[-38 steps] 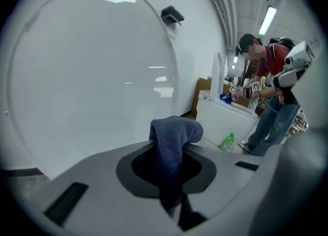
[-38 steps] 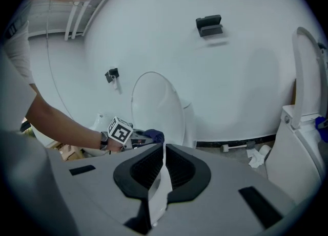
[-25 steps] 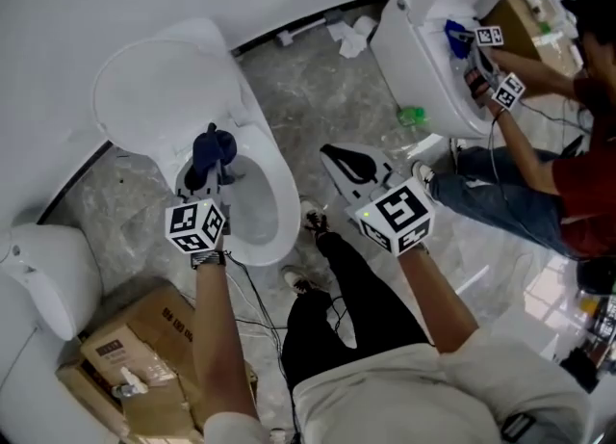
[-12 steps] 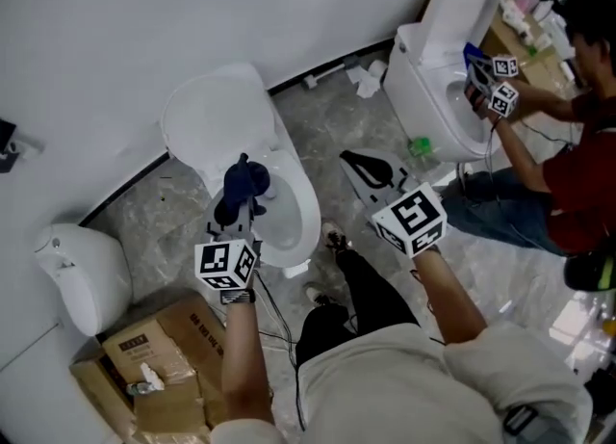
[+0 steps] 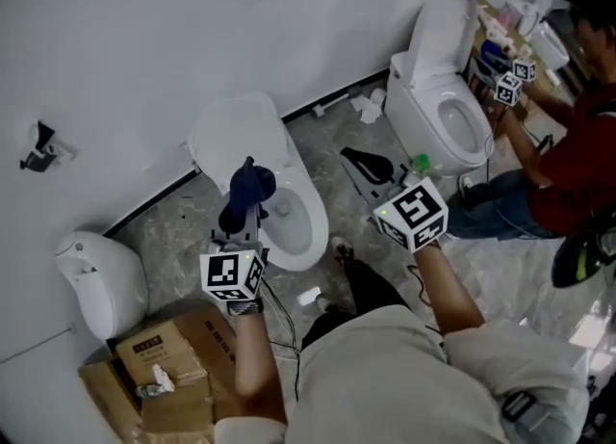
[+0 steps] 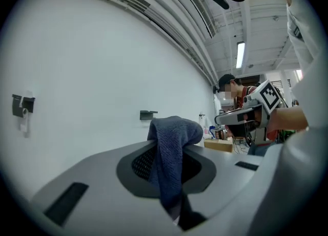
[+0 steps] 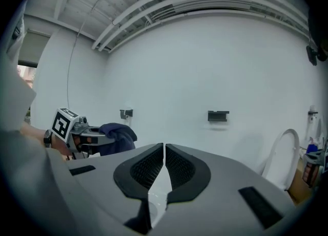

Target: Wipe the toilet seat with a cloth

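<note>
A dark blue cloth (image 5: 250,182) hangs bunched between the jaws of my left gripper (image 5: 244,205), which is shut on it. In the left gripper view the cloth (image 6: 170,150) drapes over the jaw tips, with only the white wall behind. The white toilet (image 5: 310,240) stands below on the floor, its lid (image 5: 236,134) up against the wall and its seat rim (image 5: 316,203) just right of the cloth. My right gripper (image 5: 352,156) is held over the floor right of the toilet, shut with nothing in it; its pads (image 7: 152,164) meet in the right gripper view.
A second toilet (image 5: 431,95) stands at the right, where a person in red (image 5: 568,158) works with other grippers. Cardboard boxes (image 5: 154,365) and a white fixture (image 5: 96,283) sit at the lower left. A green bottle (image 5: 420,163) lies on the marble floor.
Both grippers have risen away from the toilet, which now looks smaller and farther below. The cloth stays in the left gripper. The right gripper stays shut and empty.
</note>
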`<state>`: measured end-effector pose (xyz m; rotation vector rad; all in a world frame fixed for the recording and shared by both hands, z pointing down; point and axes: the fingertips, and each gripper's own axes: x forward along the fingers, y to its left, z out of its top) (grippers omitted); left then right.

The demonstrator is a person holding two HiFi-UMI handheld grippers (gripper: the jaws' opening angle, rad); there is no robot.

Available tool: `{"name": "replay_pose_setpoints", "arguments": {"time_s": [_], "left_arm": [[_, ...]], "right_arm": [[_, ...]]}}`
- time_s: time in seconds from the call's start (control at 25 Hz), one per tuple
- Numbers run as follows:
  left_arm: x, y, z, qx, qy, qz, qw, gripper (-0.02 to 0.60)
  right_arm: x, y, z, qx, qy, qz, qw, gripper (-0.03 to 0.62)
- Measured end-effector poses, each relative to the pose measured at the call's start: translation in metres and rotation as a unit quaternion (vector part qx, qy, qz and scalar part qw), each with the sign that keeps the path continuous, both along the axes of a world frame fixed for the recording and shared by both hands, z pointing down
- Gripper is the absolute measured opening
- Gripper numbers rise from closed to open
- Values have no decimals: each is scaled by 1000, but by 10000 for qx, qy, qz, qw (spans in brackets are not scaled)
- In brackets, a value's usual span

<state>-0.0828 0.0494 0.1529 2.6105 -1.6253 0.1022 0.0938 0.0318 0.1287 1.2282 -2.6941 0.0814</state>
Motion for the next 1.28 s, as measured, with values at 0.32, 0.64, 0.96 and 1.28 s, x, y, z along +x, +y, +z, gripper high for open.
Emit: {"name": "replay_pose_setpoints", "arguments": {"time_s": [0.32,0.64,0.96,1.28], "left_arm": [[-5,54,-61,475,-202,-137,9986,40],[-20,110,-111,996,-358,-472,9933,40],[-29,152,-129,1194,-510,-761,9886,40],[-35,165,-132,1237,-525,-856,9872,40]], "right_arm": [[-14,46,-45,301,-67,-239,9992,38],[-29,91,-90,599,-290,-559,9962,34],[-42,120,-104,946,-247,-574,9936,28],[-49,137,-110,1024,-235,-665,9922,27]]}}
